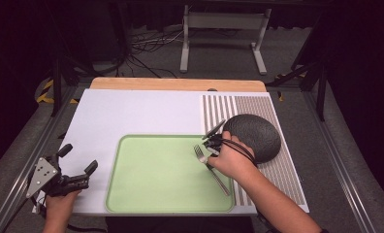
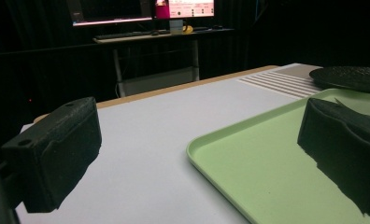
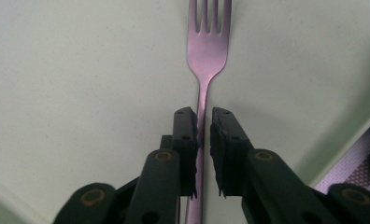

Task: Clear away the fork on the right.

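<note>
right gripper (image 3: 202, 128) nearly closed around fork (image 3: 205, 51) handle, long axis running straight ahead between jaws; left gripper (image 1: 77, 165) spread wide, well apart.

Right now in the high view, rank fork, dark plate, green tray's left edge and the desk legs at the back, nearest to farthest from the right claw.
1. The fork: between the right claw's jaws, on the tray's right side.
2. The dark plate: just right of the claw, on the striped mat.
3. The green tray's left edge: across the tray, toward the left claw.
4. The desk legs: on the floor beyond the table.
</note>
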`<state>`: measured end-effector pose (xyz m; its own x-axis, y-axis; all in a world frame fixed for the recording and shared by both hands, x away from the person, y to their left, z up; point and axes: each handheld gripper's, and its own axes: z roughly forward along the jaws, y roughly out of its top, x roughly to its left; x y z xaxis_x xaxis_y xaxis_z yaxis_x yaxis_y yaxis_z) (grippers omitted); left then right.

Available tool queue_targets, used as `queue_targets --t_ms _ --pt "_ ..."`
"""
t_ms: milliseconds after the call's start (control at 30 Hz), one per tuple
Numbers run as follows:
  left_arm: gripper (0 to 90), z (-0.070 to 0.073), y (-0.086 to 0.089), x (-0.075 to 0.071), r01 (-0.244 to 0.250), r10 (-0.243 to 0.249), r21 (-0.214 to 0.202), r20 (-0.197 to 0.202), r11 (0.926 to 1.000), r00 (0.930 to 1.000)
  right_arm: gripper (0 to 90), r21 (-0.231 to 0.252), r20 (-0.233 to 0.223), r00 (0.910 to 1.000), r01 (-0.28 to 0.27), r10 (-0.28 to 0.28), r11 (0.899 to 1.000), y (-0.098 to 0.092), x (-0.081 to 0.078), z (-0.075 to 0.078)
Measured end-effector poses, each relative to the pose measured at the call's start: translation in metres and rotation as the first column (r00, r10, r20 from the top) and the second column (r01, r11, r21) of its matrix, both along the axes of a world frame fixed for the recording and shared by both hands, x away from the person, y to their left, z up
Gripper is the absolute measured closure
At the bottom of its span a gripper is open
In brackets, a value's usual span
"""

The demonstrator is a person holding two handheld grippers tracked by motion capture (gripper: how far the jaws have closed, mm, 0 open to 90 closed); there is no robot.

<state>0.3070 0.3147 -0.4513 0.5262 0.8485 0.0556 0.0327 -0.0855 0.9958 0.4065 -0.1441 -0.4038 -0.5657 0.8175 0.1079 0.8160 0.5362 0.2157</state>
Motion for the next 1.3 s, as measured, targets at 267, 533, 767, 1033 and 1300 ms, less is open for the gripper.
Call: queue_targets --t_ms 267,533,767,1033,1300 --pt "0.3 0.000 0.000 0.000 -0.001 0.001 -0.001 0.000 1.0000 1.0000 81.1 0.032 0.086 0.9925 -0.090 0.087 0.995 0.002 -0.003 0.010" --pt "0.3 0.000 0.000 0.000 -0.001 0.001 -0.001 0.000 1.0000 1.0000 89.0 0.049 0.267 0.9015 -0.366 0.341 0.929 0.004 -0.006 0.009" --pt "0.3 0.000 -0.001 0.000 -0.001 0.001 0.000 -0.001 1.0000 1.0000 89.6 0.084 0.322 0.8598 -0.443 0.396 0.893 0.005 -0.005 0.002" --pt "0.3 0.000 0.000 0.000 -0.001 0.001 0.000 0.000 1.0000 1.0000 89.6 0.073 0.307 0.8663 -0.434 0.394 0.898 0.006 0.000 -0.010" --pt "0.3 0.000 0.000 0.000 -0.001 0.001 0.001 0.001 1.0000 1.0000 89.7 0.059 0.293 0.8678 -0.435 0.401 0.898 0.007 0.001 -0.019"
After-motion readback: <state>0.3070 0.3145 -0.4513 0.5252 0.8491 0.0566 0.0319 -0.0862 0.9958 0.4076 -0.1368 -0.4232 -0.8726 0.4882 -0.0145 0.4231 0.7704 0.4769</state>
